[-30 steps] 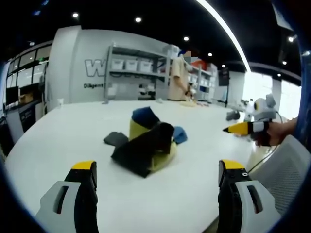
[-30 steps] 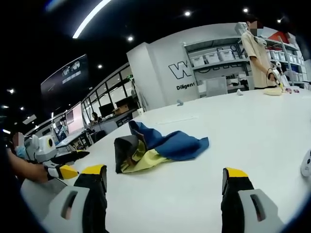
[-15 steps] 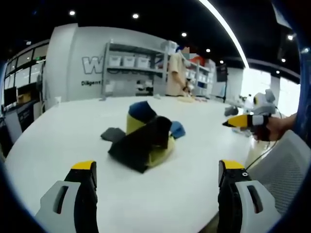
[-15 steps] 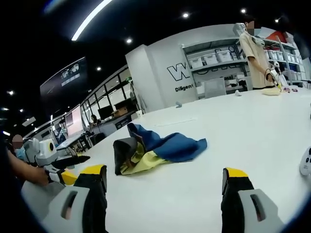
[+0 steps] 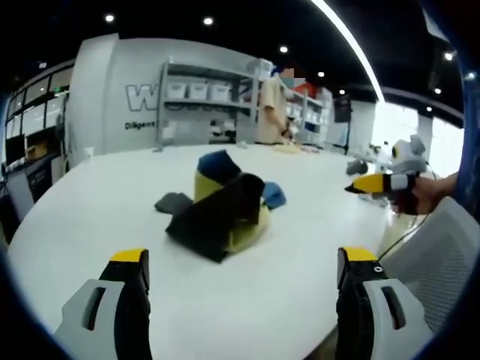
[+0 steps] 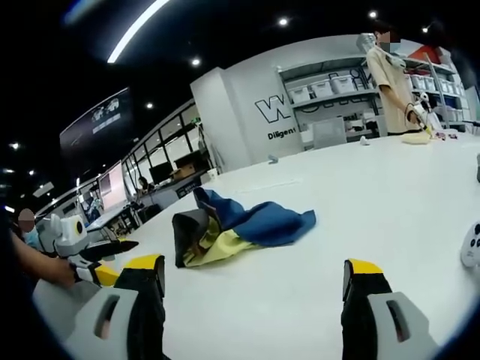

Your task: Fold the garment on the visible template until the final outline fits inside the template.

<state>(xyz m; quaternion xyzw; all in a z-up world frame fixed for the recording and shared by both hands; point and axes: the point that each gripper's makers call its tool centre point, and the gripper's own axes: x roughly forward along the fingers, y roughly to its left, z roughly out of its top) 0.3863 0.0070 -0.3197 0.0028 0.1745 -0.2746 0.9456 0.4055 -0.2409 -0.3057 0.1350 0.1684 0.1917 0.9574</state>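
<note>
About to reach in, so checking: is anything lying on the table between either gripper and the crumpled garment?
Nothing visible does. Bare white table lies between the open right gripper and the garment, and likewise between the open left gripper and the garment.

White table [image 5: 90, 217]; crumpled blue-yellow-black garment [image 5: 221, 210] lying on it

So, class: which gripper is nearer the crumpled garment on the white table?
Neither is clearly nearer. The left gripper and the right gripper are both open, back from the garment, facing it from different sides.
</note>
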